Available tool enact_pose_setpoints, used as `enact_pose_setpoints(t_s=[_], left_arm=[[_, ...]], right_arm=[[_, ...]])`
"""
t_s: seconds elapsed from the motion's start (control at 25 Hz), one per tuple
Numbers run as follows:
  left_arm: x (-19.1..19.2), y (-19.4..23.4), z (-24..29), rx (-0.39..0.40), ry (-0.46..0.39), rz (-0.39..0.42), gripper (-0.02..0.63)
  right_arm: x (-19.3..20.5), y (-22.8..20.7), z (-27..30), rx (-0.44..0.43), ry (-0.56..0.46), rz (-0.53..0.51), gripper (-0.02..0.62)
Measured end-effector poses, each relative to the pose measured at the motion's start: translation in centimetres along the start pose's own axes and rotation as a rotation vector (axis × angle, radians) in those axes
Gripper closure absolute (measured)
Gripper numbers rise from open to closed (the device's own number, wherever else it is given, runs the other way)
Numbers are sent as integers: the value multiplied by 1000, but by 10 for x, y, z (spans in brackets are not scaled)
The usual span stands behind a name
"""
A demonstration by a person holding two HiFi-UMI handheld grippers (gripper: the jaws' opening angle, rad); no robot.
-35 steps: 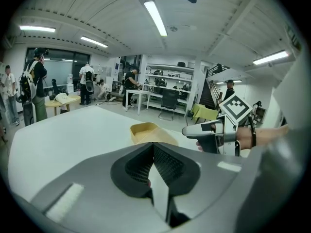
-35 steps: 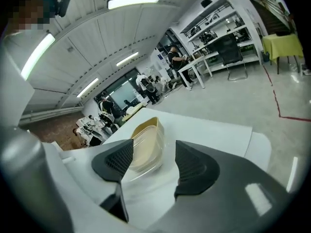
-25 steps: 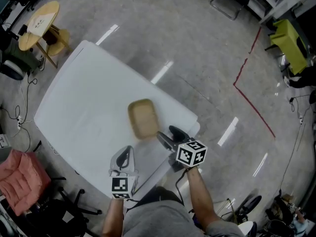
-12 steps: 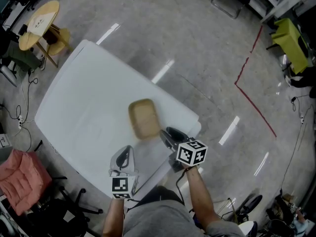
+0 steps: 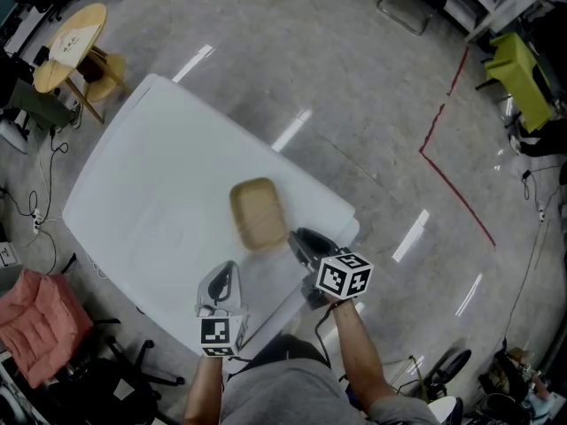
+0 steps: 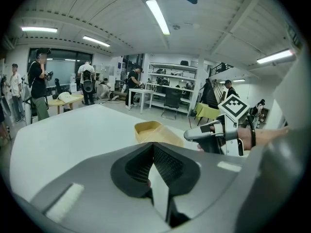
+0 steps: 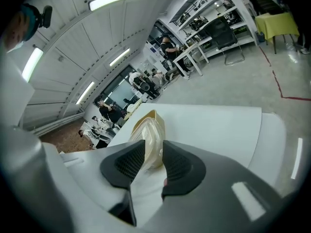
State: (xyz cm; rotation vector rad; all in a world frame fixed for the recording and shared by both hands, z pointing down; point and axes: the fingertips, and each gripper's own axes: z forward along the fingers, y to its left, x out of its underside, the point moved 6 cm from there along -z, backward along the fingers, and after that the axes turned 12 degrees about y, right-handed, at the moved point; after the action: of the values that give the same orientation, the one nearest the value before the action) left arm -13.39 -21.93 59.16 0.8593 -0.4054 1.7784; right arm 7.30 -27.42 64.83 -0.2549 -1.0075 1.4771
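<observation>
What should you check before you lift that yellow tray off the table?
1. Right gripper closed on the tray's near edge: ok.
2. Grip firm enough to carry the tray: cannot tell.
3. Left gripper free to help: ok, jaws together, nothing between them.
4. Tray resting on the table, away from its edges: ok.
5. Anything loose inside the tray: cannot tell.

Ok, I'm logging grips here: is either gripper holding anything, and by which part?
The right gripper pinches the tan tray by its near end, with the rim between the jaws. The left gripper is shut on nothing.
</observation>
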Motion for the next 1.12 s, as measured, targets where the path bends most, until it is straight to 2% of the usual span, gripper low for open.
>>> enact_pose_setpoints(t_s=[0.64, 1.12], left_arm=[[-2, -2, -33, -36, -50, 3, 595], [-3, -12, -68, -56, -113, 14, 595]], right_arm=[[-2, 39, -31, -29, -77, -87, 540], [7, 74, -59, -59, -128, -161, 555]])
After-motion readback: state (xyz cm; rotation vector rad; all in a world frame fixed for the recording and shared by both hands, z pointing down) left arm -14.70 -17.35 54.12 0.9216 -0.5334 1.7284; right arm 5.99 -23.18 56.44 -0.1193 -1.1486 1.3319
